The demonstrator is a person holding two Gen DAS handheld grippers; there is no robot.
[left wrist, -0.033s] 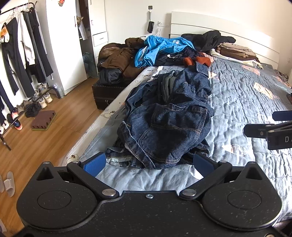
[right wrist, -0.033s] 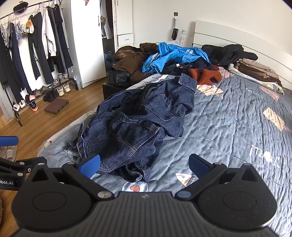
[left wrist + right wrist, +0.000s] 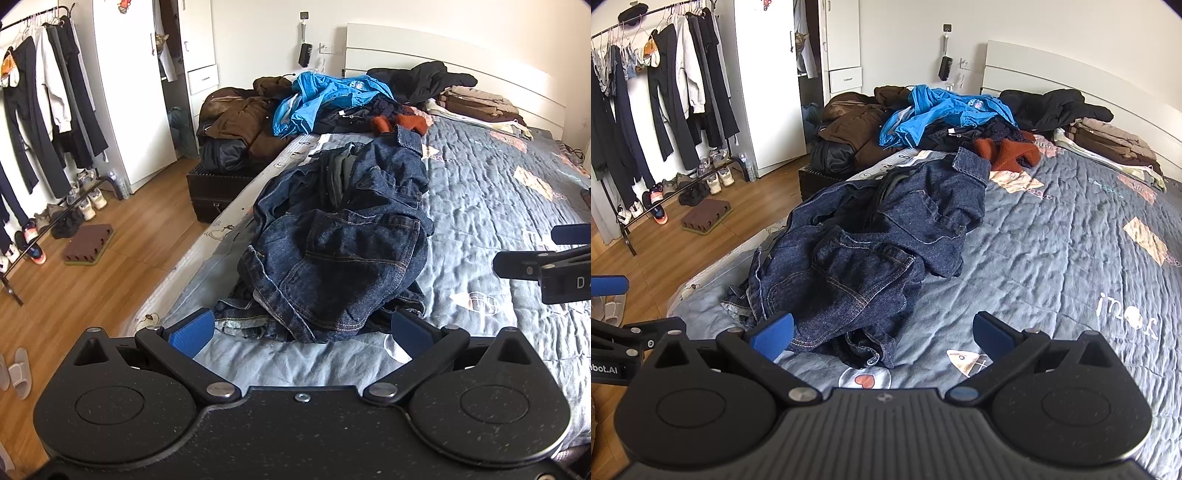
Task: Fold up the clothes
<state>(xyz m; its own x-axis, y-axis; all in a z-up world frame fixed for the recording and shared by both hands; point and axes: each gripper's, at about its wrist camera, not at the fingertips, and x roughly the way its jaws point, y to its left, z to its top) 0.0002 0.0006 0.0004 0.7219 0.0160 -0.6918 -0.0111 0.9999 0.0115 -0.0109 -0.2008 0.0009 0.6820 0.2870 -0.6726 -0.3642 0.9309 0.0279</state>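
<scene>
Evidently nothing has shifted: my left jaws [image 3: 301, 328] and right jaws [image 3: 882, 332] hang spread wide, empty, before the crumpled denim heap [image 3: 343, 240] on the bed [image 3: 498, 206]; folding remains unstarted.

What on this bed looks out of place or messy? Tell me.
The dark denim clothes lie crumpled in a heap near the bed's left edge, unfolded. More garments, with a blue jacket on top, are piled loosely by the headboard. Both claws are open and hold nothing.

Coarse dark denim garments [image 3: 343, 251] lie ahead of the speckled matt plastic gripper [image 3: 301, 328], on a quilted cloth bedspread [image 3: 491, 206].
</scene>
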